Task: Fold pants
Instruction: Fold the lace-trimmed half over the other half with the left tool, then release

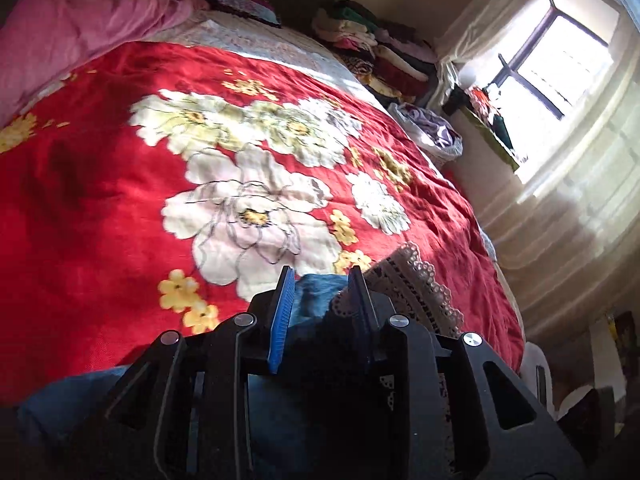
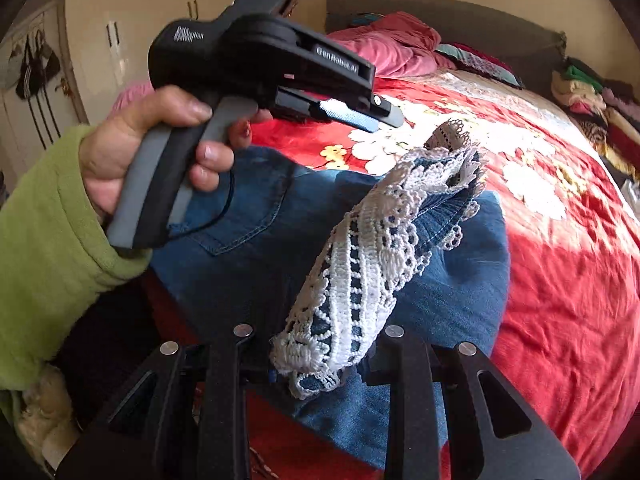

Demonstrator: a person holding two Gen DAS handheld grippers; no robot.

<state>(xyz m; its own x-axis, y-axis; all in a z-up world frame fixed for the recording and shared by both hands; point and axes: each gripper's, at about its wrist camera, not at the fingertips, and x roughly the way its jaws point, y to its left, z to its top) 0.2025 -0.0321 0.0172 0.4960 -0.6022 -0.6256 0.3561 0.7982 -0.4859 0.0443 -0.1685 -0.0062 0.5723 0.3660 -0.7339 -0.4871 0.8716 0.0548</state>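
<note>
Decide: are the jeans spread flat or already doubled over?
Doubled over: the lace-trimmed hem lies back over the jeans near a back pocket.

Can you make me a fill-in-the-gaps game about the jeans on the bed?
1. The blue jeans lie on a ____ bedspread with big white flowers.
2. The hem held in the right gripper is trimmed with white ____.
3. The hand holding the left gripper wears a ____ sleeve.
4. Daylight comes through a ____ beside the bed.

Missing words: red; lace; green; window
</note>
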